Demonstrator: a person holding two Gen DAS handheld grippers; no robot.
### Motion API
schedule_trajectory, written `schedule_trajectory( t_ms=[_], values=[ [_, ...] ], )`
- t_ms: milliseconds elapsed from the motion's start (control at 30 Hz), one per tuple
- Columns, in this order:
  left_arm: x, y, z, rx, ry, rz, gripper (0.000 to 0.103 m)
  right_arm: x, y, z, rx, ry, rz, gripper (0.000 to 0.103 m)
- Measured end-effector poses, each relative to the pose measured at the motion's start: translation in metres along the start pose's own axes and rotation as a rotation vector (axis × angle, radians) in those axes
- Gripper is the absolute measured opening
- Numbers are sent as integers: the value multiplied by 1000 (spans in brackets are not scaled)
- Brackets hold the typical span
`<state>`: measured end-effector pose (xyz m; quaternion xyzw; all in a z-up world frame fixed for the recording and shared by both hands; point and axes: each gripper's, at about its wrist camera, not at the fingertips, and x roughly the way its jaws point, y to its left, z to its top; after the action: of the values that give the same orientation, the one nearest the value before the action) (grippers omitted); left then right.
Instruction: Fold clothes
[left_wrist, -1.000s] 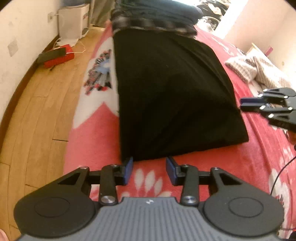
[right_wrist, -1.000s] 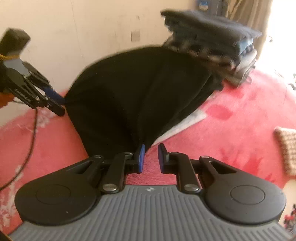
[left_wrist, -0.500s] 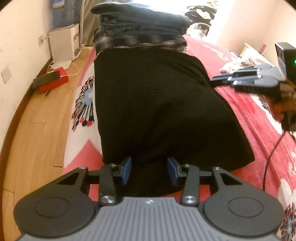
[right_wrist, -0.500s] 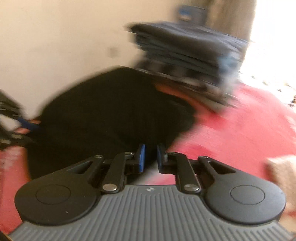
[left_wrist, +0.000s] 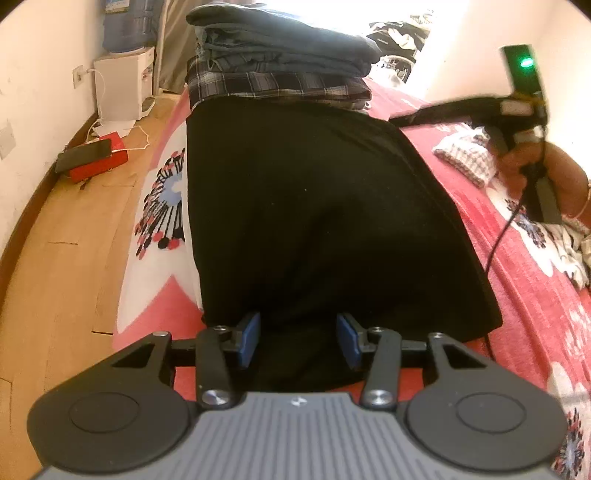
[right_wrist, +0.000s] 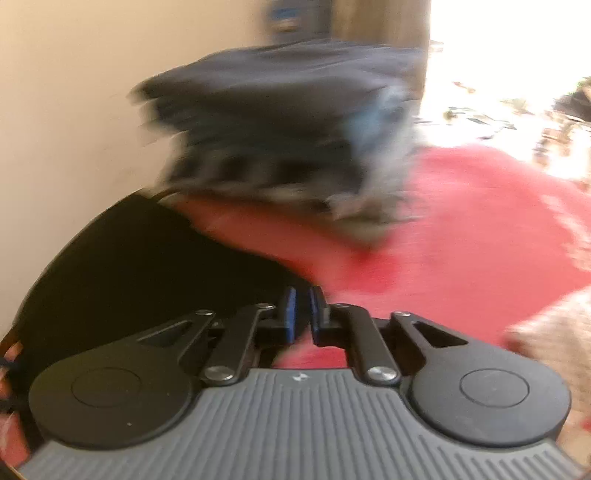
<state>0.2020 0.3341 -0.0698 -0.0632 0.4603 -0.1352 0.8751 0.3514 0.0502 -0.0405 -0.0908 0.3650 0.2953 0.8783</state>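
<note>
— Since a second ago, what moved?

— Both grippers. Left gripper (left_wrist: 298, 338) has slid forward over the near hem of the black garment (left_wrist: 314, 206), jaws spread wide, cloth between the pads but not pinched. Right gripper (right_wrist: 301, 312) has swung to the garment's far right corner.

— Is it gripping?

— Jaws nearly closed; blur hides whether cloth is caught. The garment lies flat on the red blanket (left_wrist: 535, 295), just before the folded stack (left_wrist: 280, 59).

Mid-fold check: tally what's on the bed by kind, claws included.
black garment, spread flat: 1
stack of folded clothes: 1
loose checked cloth: 1
Claws, left claw and right claw: 2
Total: 5
</note>
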Motion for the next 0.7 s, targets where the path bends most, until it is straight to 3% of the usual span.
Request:
schedule_trajectory(
  t_ms=[133,200,267,333,367,400,467,567,633,700],
  values=[
    [0,2,0,-3,0,-14,48,-31,22,15,-38,-104,138,6],
    [-1,2,0,4,0,-17,48,-24,44,19,-71,-77,218,7],
    [-1,3,-1,13,-5,-21,48,1,55,19,-63,8,281,6],
    [-2,4,-3,8,-12,-29,48,28,53,16,-48,81,199,5],
    [-2,5,-4,3,-15,-33,48,38,49,17,-40,92,113,6],
    [-2,6,-4,-1,-19,-38,48,40,47,20,-47,81,27,6],
    [-2,8,-5,-8,-23,-47,49,29,48,28,-35,18,9,6],
    [-2,10,-4,-10,-22,-56,49,15,71,42,-39,-37,165,7],
    [-2,11,-5,-10,-22,-61,49,27,92,49,-53,-4,258,7],
    [-2,12,-6,-16,-26,-63,49,55,104,54,3,91,360,7]
  ],
)
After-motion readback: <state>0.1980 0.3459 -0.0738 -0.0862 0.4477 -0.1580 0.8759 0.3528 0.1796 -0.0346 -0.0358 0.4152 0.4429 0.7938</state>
